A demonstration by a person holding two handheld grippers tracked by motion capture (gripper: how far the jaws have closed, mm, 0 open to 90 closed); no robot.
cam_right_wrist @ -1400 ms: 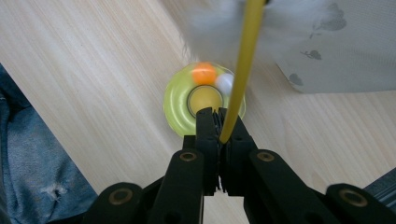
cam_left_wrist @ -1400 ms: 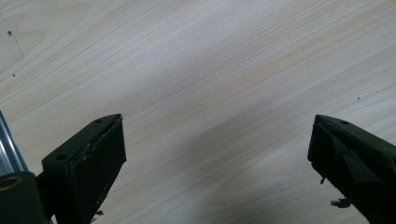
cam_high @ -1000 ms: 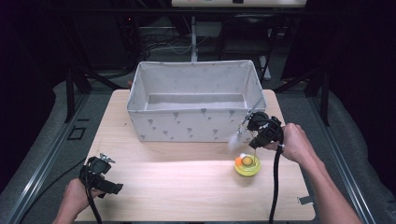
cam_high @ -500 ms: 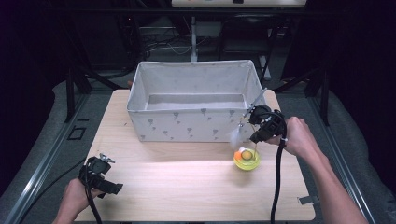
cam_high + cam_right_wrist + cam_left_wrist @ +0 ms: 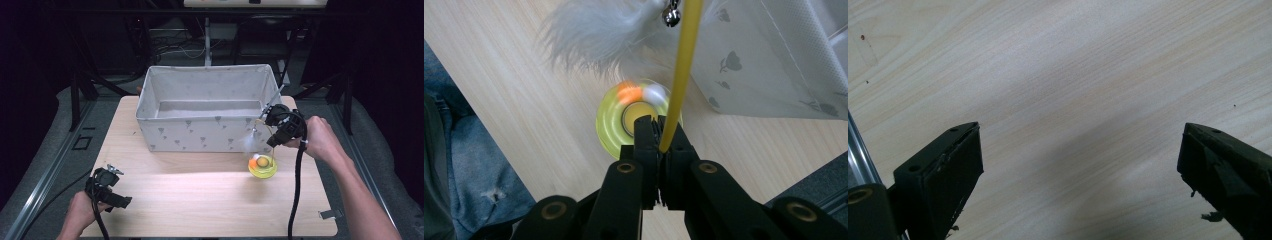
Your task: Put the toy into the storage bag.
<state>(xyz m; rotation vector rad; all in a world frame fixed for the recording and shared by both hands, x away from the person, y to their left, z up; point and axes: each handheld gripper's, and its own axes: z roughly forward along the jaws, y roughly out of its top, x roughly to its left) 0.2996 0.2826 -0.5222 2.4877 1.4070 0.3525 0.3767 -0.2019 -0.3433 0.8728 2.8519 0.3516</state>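
Item: cat toy (image 5: 262,165), a yellow disc with balls, a thin yellow wand and a feather tuft. We have the right gripper (image 5: 659,131) fingers clenched on the wand, lifting it beside the fabric bin (image 5: 165,137), likely for dropping in. Left gripper (image 5: 1080,165): fingers released, idle over the tabletop (image 5: 200,200).

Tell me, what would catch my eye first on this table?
Probably the yellow wand pinched in the right gripper, its white feather tuft dangling over a yellow ring toy on the table. Behind it stands a big grey fabric bin.
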